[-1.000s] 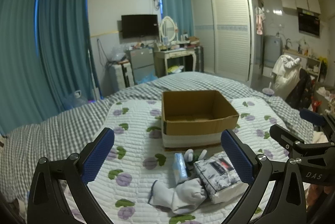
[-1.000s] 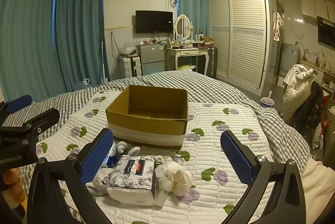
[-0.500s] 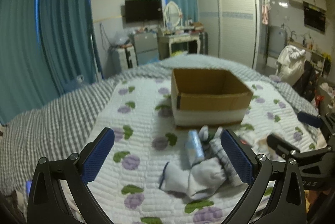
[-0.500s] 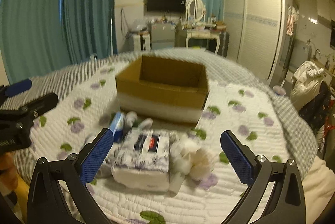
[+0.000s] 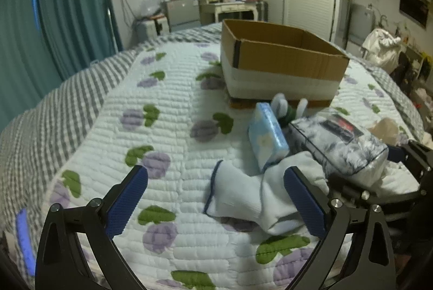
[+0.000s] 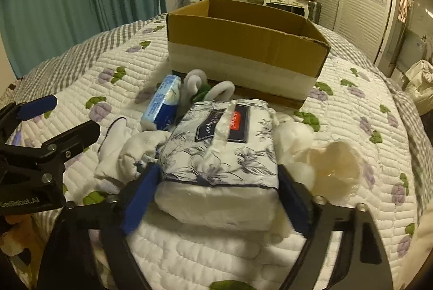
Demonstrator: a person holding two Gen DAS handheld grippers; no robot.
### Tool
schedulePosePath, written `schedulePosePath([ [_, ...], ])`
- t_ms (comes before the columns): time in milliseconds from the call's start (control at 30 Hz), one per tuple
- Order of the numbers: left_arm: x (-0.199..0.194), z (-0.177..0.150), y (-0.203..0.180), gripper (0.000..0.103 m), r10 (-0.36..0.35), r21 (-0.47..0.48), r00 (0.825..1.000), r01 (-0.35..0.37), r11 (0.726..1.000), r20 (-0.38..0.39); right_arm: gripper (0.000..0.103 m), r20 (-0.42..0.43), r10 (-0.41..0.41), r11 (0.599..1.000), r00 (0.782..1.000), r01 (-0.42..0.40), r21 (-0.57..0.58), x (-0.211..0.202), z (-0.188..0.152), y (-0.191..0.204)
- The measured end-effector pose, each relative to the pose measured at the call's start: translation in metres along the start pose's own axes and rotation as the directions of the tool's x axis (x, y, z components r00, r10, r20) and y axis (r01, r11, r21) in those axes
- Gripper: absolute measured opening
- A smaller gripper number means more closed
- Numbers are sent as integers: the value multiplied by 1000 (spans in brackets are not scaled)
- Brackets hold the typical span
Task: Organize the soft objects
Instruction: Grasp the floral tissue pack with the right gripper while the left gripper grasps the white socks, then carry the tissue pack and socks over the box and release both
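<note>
Two tongs checked: your right gripper [image 6: 216,200] straddles the tissue pack [image 6: 220,143] mid-bed, pads touching its sides — firm pinch unconfirmed. Your left gripper [image 5: 216,200] hangs spread over the white sock [image 5: 243,195]. Risk — the soft pack may buckle and slip short of the cardboard box [image 6: 243,46].

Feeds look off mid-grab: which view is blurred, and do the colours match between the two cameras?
Right wrist view: warm yellowish cast; the right gripper fingers are motion-smeared around the tissue pack, while the cardboard box stays fairly crisp. Left wrist view: cooler, bluish, softer overall; the sock is mildly blurred. Both show fisheye bending at the edges.
</note>
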State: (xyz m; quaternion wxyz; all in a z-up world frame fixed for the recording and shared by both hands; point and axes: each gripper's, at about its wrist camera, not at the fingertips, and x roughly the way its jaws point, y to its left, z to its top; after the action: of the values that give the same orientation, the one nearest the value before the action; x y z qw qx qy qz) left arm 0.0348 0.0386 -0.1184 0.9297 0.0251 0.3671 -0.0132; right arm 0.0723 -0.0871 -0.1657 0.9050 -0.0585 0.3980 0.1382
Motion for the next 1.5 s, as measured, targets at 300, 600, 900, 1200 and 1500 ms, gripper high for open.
schedulePosePath([
  [300,15,-15,-32,101,-127,62,989,132,989,-72,65,114,15,998,993,-21,56,-34,11,-26],
  [600,37,-6,-50,93,-236,2,963,239,971,-133,64,149,39,997,988,-49,64,-47,11,-37],
  [900,15,-6,-55,39,-189,53,975,195,979,-114,64,192,35,995,981,-53,85,-75,13,-45],
  [1200,-22,1,-45,32,-211,51,975,214,976,-66,64,265,27,996,964,-49,77,-116,15,-40],
  [1500,-59,66,-49,32,-228,105,970,218,970,89,64,339,19,994,941,-53,91,-141,47,-53],
])
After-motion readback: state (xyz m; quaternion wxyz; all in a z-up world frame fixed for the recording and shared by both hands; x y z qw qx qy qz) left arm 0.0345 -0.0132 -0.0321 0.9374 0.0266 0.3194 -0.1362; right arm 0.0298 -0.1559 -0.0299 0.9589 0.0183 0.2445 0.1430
